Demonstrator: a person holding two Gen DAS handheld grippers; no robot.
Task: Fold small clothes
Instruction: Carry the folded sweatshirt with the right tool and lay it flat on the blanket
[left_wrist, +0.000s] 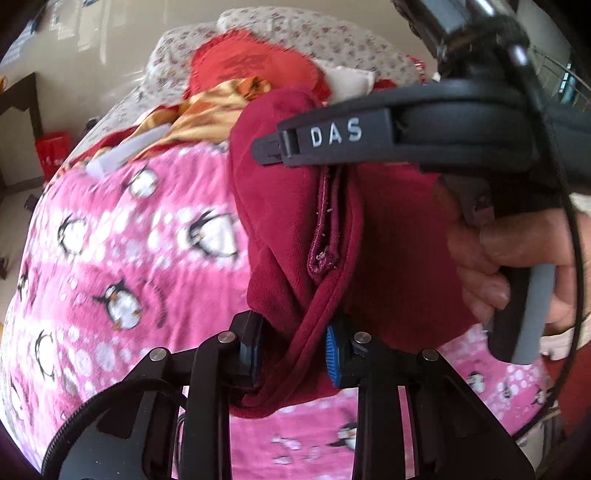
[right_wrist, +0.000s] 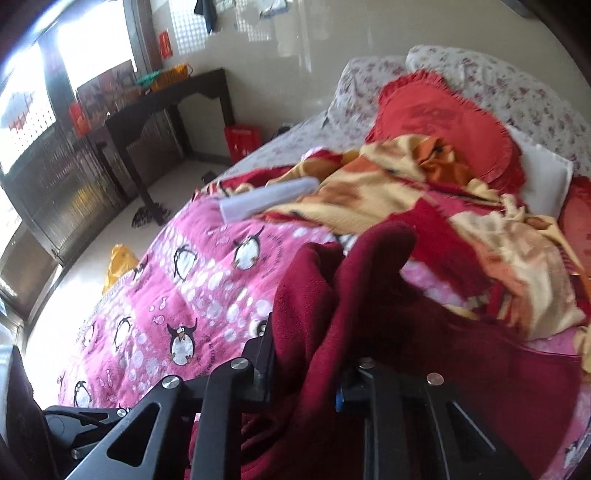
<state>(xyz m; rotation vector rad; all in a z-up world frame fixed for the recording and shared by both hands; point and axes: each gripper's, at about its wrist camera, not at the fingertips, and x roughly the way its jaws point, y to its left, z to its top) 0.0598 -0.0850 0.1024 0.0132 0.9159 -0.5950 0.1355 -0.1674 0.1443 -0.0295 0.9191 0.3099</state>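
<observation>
Place: a home bedroom.
Bed (right_wrist: 303, 136): pink penguin quilt (right_wrist: 177, 295), red frilled cushion (right_wrist: 443, 122), floral pillows (right_wrist: 517, 85).
Wall side: dark wooden side table (right_wrist: 166, 107) with boxes, window beside it.
Floor: pale, glossy, bags lying about.

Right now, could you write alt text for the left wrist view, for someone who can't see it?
The left gripper pinches a fold of dark red fleece garment above a pink penguin-print blanket. At right, a hand holds the right gripper's handle. Behind lie a red fringed pillow and an orange-yellow cloth.
</observation>
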